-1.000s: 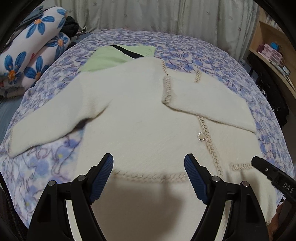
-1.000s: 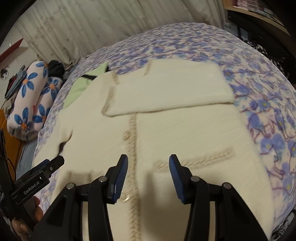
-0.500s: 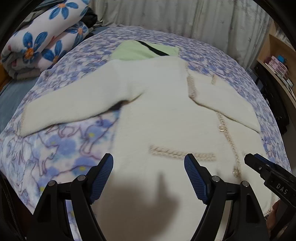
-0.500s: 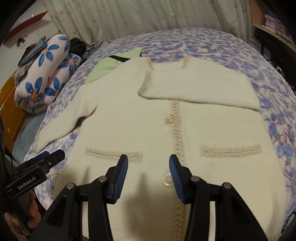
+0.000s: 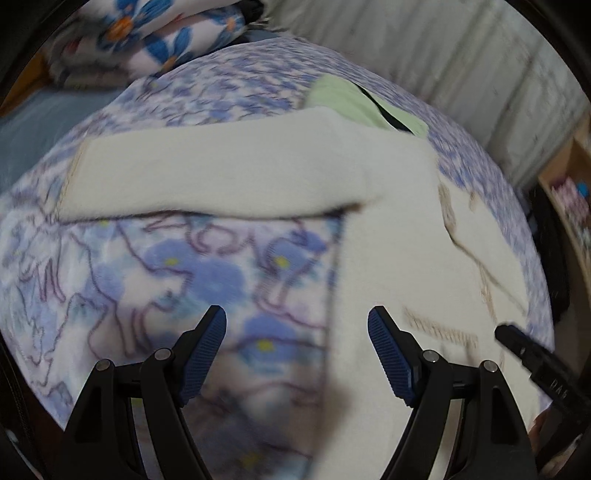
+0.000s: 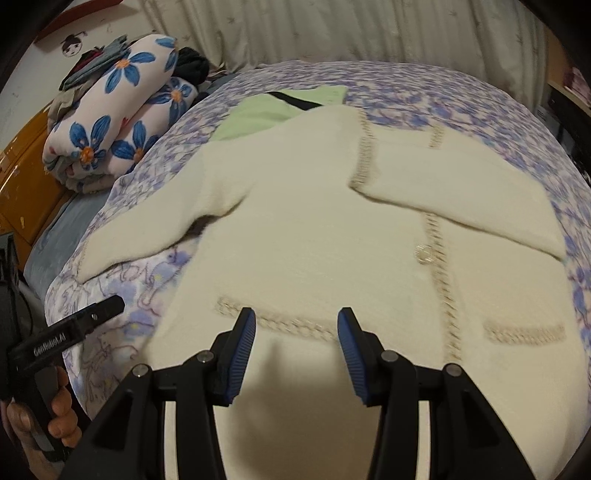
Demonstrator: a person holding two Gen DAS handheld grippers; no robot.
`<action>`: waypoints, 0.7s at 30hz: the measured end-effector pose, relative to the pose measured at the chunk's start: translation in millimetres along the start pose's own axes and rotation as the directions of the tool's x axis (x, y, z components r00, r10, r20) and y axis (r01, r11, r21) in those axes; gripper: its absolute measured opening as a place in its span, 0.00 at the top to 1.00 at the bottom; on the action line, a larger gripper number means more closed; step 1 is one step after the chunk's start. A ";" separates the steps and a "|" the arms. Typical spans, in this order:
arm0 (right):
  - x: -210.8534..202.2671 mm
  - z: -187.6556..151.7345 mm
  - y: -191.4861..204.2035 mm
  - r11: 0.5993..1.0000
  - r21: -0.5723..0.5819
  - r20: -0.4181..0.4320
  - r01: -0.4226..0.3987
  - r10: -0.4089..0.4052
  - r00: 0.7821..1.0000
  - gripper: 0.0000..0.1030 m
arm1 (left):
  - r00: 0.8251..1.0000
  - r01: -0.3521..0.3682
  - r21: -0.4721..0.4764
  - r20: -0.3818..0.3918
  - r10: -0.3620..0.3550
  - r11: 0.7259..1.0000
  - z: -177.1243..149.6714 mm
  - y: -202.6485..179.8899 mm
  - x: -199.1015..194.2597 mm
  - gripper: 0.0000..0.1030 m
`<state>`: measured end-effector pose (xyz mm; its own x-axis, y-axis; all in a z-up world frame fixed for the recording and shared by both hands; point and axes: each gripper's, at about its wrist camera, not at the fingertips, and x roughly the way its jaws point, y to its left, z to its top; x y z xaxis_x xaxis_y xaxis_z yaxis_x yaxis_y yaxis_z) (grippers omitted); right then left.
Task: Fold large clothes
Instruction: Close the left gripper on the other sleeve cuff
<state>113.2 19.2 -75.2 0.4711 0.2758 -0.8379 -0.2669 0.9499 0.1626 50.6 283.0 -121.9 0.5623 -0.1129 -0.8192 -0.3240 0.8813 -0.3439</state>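
A cream knit cardigan (image 6: 325, 236) with beige braid trim lies flat on the bed, front up. Its right sleeve (image 6: 465, 192) is folded across the chest; its left sleeve (image 5: 221, 177) sticks out sideways over the bedspread. My left gripper (image 5: 295, 332) is open and empty, above the bedspread just below that sleeve, beside the cardigan's left side edge. My right gripper (image 6: 295, 332) is open and empty over the cardigan's lower left pocket trim (image 6: 273, 321). The left gripper's body also shows in the right wrist view (image 6: 70, 328).
The bed has a blue-and-purple floral bedspread (image 6: 424, 92). A light green garment (image 6: 280, 110) with a black strip lies past the cardigan's collar. Rolled flowered bedding (image 6: 118, 122) sits at the far left. Curtains (image 6: 332, 29) hang behind; shelves (image 5: 569, 199) stand at right.
Both grippers have swung to the left. The left one left the cardigan's hem and now looks at the outstretched left sleeve. The right one moved from the button band to the left pocket.
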 end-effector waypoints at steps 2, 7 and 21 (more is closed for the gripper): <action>10.3 4.9 9.5 1.000 -0.017 -0.008 -0.006 0.006 1.000 0.55 | 1.000 0.024 -0.062 0.020 -0.023 0.998 9.9 20.7 2.7 0.24; 30.5 14.4 24.7 0.999 -0.044 -0.032 -0.021 0.019 0.999 0.55 | 0.996 0.027 -0.242 0.092 -0.005 0.970 38.1 76.5 15.7 0.25; 68.3 44.1 36.6 0.998 -0.053 -0.025 0.015 -0.017 1.000 0.55 | 0.996 -0.010 -0.386 0.074 0.042 0.922 76.5 127.9 74.3 0.26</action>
<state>172.7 79.2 -103.5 0.4541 0.2561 -0.8534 -0.3035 0.9450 0.1221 109.2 422.4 -191.6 0.6026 -0.0417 -0.7970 -0.5986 0.6368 -0.4859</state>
